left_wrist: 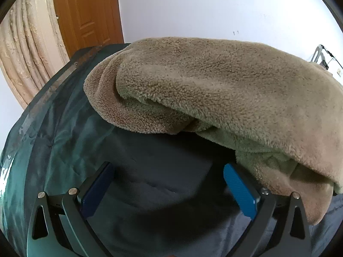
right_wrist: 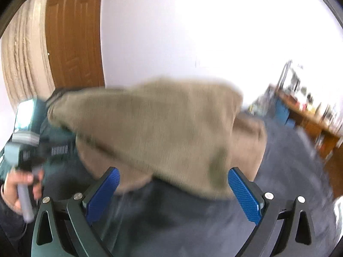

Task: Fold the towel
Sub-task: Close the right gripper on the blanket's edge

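A tan fleecy towel lies doubled over on a dark cloth-covered surface, its folded layers showing at the near edge. My left gripper stands open just in front of it, its right blue pad close under the towel's near right corner, nothing between the pads. In the blurred right wrist view the same towel lies ahead, and my right gripper is open with the towel's near edge reaching between its blue pads. The left gripper's body shows at the left, held by a hand.
A teal cover wraps the surface's left edge. A wooden door and a beige curtain stand at the back left by a white wall. A cluttered wooden table stands at the right.
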`<act>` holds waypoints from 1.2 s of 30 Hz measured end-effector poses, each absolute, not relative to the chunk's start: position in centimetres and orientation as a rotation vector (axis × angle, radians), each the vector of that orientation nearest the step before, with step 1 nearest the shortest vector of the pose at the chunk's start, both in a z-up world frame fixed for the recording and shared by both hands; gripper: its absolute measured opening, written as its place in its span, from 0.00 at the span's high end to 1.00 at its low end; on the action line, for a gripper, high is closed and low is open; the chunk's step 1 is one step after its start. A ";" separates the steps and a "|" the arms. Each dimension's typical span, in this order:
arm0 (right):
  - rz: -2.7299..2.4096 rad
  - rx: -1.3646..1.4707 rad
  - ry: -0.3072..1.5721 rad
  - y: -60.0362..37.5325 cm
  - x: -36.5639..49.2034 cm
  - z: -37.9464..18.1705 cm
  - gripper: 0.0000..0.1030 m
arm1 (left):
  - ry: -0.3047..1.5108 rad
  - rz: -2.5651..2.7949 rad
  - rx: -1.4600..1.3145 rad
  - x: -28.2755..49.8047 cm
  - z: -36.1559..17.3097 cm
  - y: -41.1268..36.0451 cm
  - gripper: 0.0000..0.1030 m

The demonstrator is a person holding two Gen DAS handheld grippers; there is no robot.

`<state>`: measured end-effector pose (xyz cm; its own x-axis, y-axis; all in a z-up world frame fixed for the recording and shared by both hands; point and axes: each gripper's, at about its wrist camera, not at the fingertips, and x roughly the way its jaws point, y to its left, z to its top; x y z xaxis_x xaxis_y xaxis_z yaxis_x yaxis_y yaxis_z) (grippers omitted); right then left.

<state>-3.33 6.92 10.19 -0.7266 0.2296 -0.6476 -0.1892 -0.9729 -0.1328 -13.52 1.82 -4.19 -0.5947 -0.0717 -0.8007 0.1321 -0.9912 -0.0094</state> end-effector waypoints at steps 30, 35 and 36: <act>2.752 -1.288 -0.093 10.0 -21.8 6.3 0.41 | 0.119 -2.685 1.333 -10.9 -3.5 1.4 0.01; 2.829 -1.209 -0.073 11.3 -19.9 6.7 0.77 | 0.126 -2.683 1.333 -15.2 -4.5 -0.1 0.01; 2.843 -1.190 -0.078 11.2 -19.4 6.9 0.81 | 0.128 -2.681 1.333 -15.4 -4.5 0.0 0.01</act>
